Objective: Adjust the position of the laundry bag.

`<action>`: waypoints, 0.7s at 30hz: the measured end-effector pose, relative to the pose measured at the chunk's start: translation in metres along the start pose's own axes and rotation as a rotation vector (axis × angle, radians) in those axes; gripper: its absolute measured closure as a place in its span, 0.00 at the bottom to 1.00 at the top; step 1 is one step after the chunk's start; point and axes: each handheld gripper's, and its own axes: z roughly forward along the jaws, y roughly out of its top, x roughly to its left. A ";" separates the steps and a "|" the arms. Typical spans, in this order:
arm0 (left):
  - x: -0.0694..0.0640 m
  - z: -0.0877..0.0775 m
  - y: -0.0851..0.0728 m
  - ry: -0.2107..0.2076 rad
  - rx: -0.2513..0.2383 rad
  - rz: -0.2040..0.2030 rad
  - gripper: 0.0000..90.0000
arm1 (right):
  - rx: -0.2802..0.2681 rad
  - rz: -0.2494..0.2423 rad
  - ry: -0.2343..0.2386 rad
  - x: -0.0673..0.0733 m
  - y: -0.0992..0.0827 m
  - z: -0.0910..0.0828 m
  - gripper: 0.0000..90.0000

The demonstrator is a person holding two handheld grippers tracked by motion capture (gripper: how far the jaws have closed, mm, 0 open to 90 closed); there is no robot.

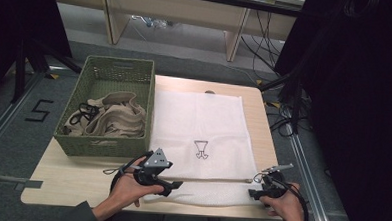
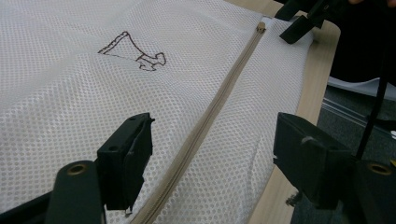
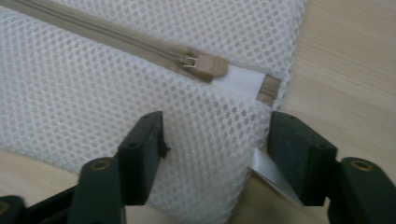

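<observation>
White mesh makes up the laundry bag (image 1: pixel 200 140) lying flat on the wooden table (image 1: pixel 71 177), just right of the green basket (image 1: pixel 109 106) that holds beige clothes (image 1: pixel 116 118). Its tan zipper (image 1: pixel 216 180) runs along the near edge from left to right, and the zipper pull (image 3: pixel 209 66) sits at the right end, so the bag looks zipped shut.

At the near left corner, the left gripper (image 2: pixel 212 161) hovers low with its jaws spread wide on either side of the zipper line, gripping nothing; it seems placed there to pin or steady that end of the bag. At the near right corner, the right gripper (image 3: pixel 217 149) points at the mesh just short of the pull. Its jaws are also apart, straddling the corner fabric and a small white tag (image 3: pixel 271 175) without pressing on either, and it has hold of nothing.

Both hands bracket the zipper's two ends, which probably suits opening it: one end held while the pull is drawn leftward.
</observation>
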 end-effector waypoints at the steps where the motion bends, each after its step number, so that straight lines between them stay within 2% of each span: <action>1: 0.000 0.000 0.000 -0.001 0.000 0.000 0.31 | 0.002 0.007 -0.011 0.001 0.000 0.000 0.47; 4: 0.000 0.000 0.000 -0.002 -0.001 0.001 0.31 | -0.003 -0.025 -0.023 0.005 0.000 0.000 0.55; 11: 0.000 0.000 0.000 -0.004 -0.002 0.002 0.31 | -0.029 -0.010 -0.003 -0.001 -0.002 -0.002 0.74; 14: 0.000 0.000 0.000 -0.005 -0.002 0.002 0.31 | -0.031 -0.008 0.002 -0.001 -0.002 -0.002 0.76; 15: 0.000 0.000 0.000 -0.004 -0.003 0.001 0.31 | -0.033 -0.015 0.016 -0.001 -0.002 -0.002 0.83; 21: 0.000 -0.001 0.000 -0.008 -0.003 0.002 0.31 | -0.047 -0.027 0.035 -0.003 -0.002 -0.002 0.91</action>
